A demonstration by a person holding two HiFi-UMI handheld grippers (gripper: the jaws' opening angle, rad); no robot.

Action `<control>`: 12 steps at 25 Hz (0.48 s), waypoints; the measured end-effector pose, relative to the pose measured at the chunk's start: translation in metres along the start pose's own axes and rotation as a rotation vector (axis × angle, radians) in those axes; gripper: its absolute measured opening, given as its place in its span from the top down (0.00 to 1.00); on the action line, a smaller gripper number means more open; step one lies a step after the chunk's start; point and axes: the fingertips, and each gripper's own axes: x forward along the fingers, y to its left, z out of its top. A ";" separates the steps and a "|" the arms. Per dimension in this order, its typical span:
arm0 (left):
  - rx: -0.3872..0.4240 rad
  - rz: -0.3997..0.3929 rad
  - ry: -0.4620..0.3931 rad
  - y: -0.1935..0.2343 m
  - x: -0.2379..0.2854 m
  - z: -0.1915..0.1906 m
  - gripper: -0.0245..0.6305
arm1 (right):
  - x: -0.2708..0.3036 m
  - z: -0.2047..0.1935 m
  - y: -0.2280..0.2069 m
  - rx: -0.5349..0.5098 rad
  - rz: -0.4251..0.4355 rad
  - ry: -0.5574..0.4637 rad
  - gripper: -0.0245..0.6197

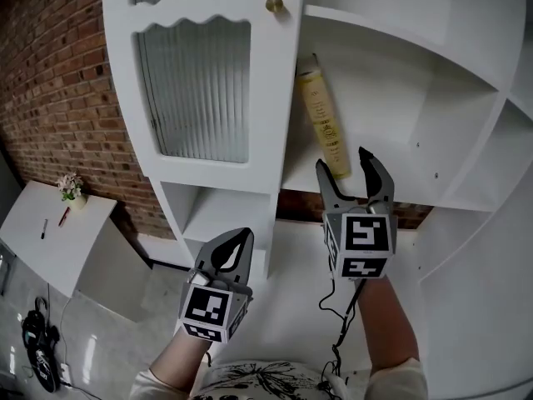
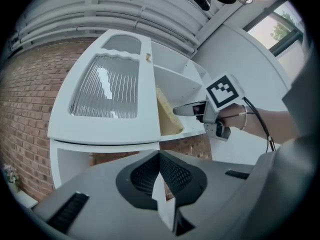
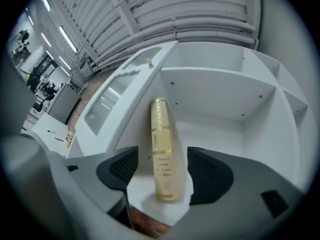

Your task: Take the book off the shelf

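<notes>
A cream book with gold lettering (image 1: 323, 123) stands upright on the white shelf (image 1: 408, 186), leaning against the compartment's left wall. My right gripper (image 1: 355, 172) is open, its jaws apart just in front of the book's lower end and not touching it. In the right gripper view the book's spine (image 3: 162, 149) rises in the gap between the two jaws of the right gripper (image 3: 161, 158). My left gripper (image 1: 234, 247) hangs lower and to the left, shut and empty. The left gripper view shows its closed jaws (image 2: 160, 156), the book (image 2: 167, 116) and the right gripper (image 2: 186, 109).
A cabinet door with ribbed glass (image 1: 200, 90) and a brass knob (image 1: 274, 5) stands just left of the book. More white shelves curve off to the right (image 1: 500, 140). A brick wall (image 1: 58, 82) and a small white table with a flowerpot (image 1: 71, 188) lie left.
</notes>
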 end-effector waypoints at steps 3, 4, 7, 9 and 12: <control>0.012 -0.017 -0.026 -0.001 0.001 0.008 0.94 | 0.033 -0.001 -0.001 -0.007 -0.010 0.065 0.46; 0.011 -0.027 -0.029 -0.002 0.001 0.008 0.94 | 0.043 -0.002 0.000 0.001 -0.007 0.090 0.45; 0.012 -0.042 -0.032 -0.001 0.000 0.008 0.94 | 0.068 -0.009 -0.001 0.001 -0.001 0.163 0.42; 0.014 -0.045 -0.031 0.002 0.000 0.006 0.94 | 0.082 -0.011 -0.003 -0.001 -0.006 0.197 0.42; 0.009 -0.048 -0.022 0.007 0.002 -0.001 0.94 | 0.097 -0.009 -0.008 -0.012 -0.018 0.222 0.42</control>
